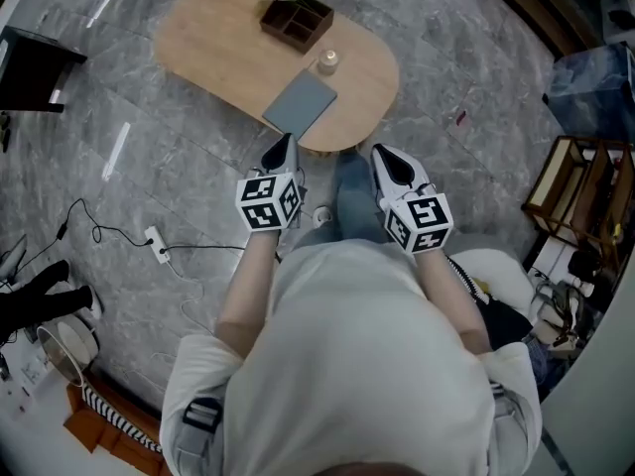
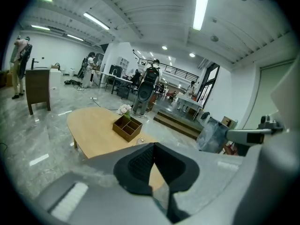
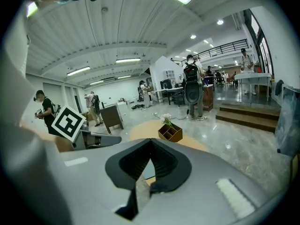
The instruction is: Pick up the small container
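A small clear glass container [image 1: 326,61] stands on the low oval wooden table [image 1: 218,38], between a brown compartment box [image 1: 296,21] with pink flowers and a grey mat [image 1: 300,103]. Both grippers are held up in front of the person's chest, short of the table's near edge and well apart from the container. My left gripper [image 1: 284,147] is shut and holds nothing; in its own view the container [image 2: 140,140] shows just beyond the jaw tips [image 2: 153,145]. My right gripper [image 1: 383,155] also looks shut and empty, its tips [image 3: 151,141] pointing toward the box [image 3: 170,133].
A white power strip with black cable [image 1: 157,246] lies on the marble floor to the left. A wooden rack [image 1: 575,196] stands at the right and a dark cabinet [image 1: 35,67] at the far left. Several people [image 3: 192,86] stand in the hall behind the table.
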{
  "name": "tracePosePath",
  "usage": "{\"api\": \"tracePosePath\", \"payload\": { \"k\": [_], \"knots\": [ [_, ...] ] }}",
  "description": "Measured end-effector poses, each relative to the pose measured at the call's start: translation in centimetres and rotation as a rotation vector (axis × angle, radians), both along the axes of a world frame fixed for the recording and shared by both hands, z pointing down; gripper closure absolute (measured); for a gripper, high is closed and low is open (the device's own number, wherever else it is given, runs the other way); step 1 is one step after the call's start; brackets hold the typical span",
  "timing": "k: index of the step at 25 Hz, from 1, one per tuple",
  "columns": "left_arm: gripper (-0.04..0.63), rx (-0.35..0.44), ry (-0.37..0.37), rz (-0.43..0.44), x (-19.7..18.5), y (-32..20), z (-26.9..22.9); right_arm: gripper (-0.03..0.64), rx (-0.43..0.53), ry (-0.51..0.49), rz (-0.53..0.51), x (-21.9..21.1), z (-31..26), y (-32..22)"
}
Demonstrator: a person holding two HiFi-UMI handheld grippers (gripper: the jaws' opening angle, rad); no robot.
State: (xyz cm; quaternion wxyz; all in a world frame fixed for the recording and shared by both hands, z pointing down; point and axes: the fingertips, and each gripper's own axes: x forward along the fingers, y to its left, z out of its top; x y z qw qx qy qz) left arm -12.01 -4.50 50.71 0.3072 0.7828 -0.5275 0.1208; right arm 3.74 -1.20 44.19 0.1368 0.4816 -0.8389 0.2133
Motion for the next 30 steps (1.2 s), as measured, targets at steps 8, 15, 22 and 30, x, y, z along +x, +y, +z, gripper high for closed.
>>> {"api": "tracePosePath", "payload": {
  "k": [8, 15, 22, 30],
  "knots": [
    [0.594, -0.023, -0.005, 0.024, 2.6, -6.4, 2.9, 0.617, -0.046, 0.001, -0.024, 1.5, 2.6, -7.8],
    [0.594, -0.068, -0.027, 0.042, 4.5, -12.4, 7.6, 0.617, -0.097, -0.003, -0.037, 2.5, 6.4, -14.7],
    [0.583, -0.104, -0.048, 0.099, 6.4, -17.5, 13.4, 0.617, -0.163, 0.0, -0.053, 2.6, 11.1, -19.5],
    [0.351, -0.166, -0.143, 0.204, 8.5, -21.9, 22.2, 0.617, -0.232, -0.011, -0.078, 2.3, 16.1, -23.0]
  ]
}}
